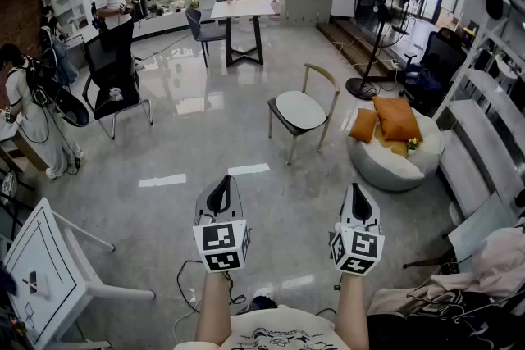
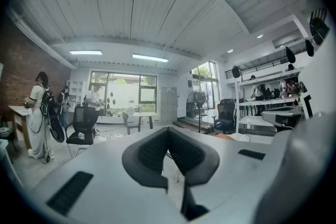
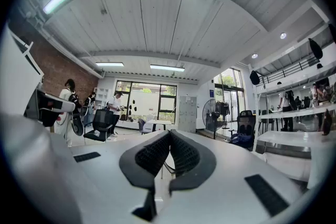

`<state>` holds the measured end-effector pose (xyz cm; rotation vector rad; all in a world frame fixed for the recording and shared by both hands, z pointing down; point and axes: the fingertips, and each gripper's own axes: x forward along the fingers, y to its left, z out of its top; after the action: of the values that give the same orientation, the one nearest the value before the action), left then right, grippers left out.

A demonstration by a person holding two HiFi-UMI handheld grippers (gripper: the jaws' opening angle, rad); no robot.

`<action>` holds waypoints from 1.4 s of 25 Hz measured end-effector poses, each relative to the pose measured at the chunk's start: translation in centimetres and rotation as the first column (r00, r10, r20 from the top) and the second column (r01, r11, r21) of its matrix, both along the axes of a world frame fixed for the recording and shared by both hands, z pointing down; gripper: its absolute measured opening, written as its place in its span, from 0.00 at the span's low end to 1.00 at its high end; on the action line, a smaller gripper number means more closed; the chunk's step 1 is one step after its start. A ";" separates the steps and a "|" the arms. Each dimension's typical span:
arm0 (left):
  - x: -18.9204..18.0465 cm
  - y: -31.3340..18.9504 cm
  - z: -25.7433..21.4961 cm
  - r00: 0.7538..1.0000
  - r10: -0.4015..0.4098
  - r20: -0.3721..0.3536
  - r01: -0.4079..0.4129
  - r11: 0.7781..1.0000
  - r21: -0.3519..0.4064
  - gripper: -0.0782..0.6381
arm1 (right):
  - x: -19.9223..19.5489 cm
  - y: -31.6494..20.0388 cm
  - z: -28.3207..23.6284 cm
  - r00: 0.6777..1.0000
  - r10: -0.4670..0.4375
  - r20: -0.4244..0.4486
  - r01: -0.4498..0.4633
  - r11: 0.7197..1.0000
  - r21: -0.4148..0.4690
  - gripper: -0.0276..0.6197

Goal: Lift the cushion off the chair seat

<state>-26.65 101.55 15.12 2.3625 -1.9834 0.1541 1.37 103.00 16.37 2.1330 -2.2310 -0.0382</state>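
A wooden-framed chair (image 1: 321, 86) stands in the middle of the floor, with a pale round cushion (image 1: 299, 109) lying flat on its seat. My left gripper (image 1: 220, 191) and right gripper (image 1: 358, 194) are held out side by side, well short of the chair and apart from it. Both point roughly level and are shut, with nothing between the jaws. In the left gripper view the left gripper (image 2: 168, 131) has its black pads pressed together, and in the right gripper view so does the right gripper (image 3: 169, 134). The jaws hide the chair in both gripper views.
A white round pouf (image 1: 392, 166) holding orange cushions (image 1: 396, 119) sits right of the chair. A standing fan (image 1: 376, 4) and a dark table (image 1: 244, 11) are behind it. People and a black office chair (image 1: 115, 90) are at the left, a white table (image 1: 49, 262) is near left, and shelves (image 1: 484, 135) line the right.
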 end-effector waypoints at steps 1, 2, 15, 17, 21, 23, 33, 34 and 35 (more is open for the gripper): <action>-0.2 0.0 0.2 1.000 0.002 0.001 -0.002 1.000 0.001 0.13 | -0.2 0.0 0.1 1.000 0.001 -0.002 -0.001 1.000 0.001 0.06; -0.4 -0.1 0.3 1.000 0.003 0.001 -0.003 1.000 0.001 0.13 | -0.4 -0.1 0.3 1.000 0.002 -0.003 -0.002 1.000 0.002 0.06; -2.4 -2.5 1.2 1.000 0.010 0.003 -0.010 1.000 -0.007 0.13 | -2.2 -2.2 0.8 1.000 0.005 0.006 -0.005 1.000 -0.001 0.06; -3.0 -3.2 1.3 1.000 0.011 0.001 -0.011 1.000 -0.005 0.13 | -2.8 -2.9 1.0 1.000 -0.001 0.008 0.001 1.000 -0.001 0.06; -4.5 -4.7 1.7 1.000 -0.001 -0.012 0.002 1.000 0.005 0.13 | -4.2 -4.2 1.5 1.000 -0.013 0.027 0.013 1.000 0.005 0.06; -5.1 -5.2 2.0 1.000 -0.003 -0.015 0.003 1.000 0.000 0.13 | -4.9 -4.7 1.8 0.999 -0.013 0.031 0.013 1.000 0.002 0.11; -7.0 -9.0 3.3 0.999 0.005 -0.050 -0.006 1.000 -0.011 0.44 | -6.3 -8.0 3.6 0.999 0.002 0.034 -0.001 0.999 -0.032 0.31; -6.9 -9.6 3.4 0.999 0.004 -0.052 -0.005 1.000 -0.014 0.45 | -6.3 -8.7 3.7 1.000 -0.002 0.029 0.003 0.999 -0.035 0.32; -6.7 -10.3 3.6 0.999 0.004 -0.053 -0.005 1.000 -0.019 0.45 | -6.2 -9.4 3.8 1.000 -0.006 0.023 0.007 0.999 -0.038 0.33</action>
<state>-33.32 91.24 18.74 2.3346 -1.9452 0.1091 -4.82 93.60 20.12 2.1183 -2.2321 0.0290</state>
